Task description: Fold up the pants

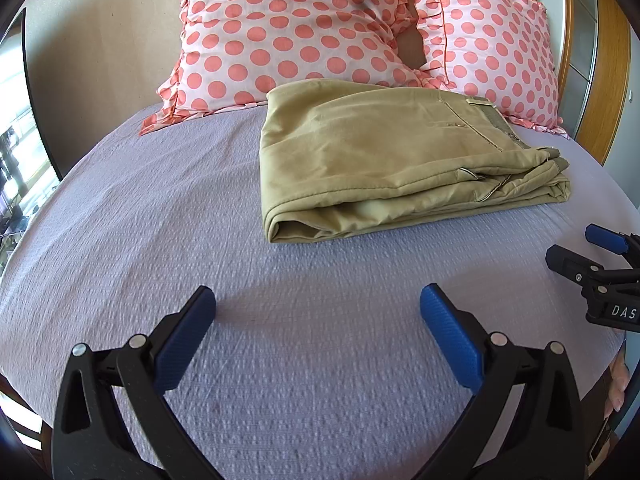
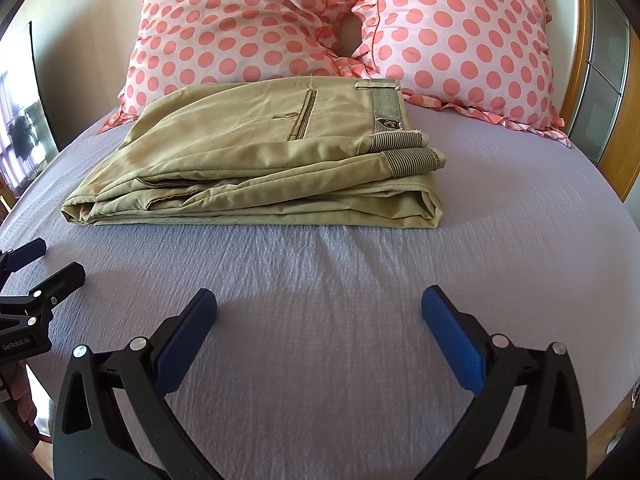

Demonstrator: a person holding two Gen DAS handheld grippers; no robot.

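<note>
Khaki pants (image 1: 384, 156) lie folded in a compact stack on the lilac bed sheet (image 1: 160, 216), just before the pillows. In the right wrist view the pants (image 2: 256, 160) show a back pocket and striped waistband lining at the right. My left gripper (image 1: 318, 304) is open and empty, above the sheet well short of the pants. My right gripper (image 2: 318, 304) is open and empty too, also short of the pants. The right gripper shows at the right edge of the left wrist view (image 1: 576, 252); the left gripper shows at the left edge of the right wrist view (image 2: 44, 264).
Two pink polka-dot pillows (image 1: 280, 32) (image 1: 492, 52) lean against the headboard behind the pants. A wooden bed frame (image 2: 616, 168) runs along the right side. A window (image 1: 16, 148) is at the far left.
</note>
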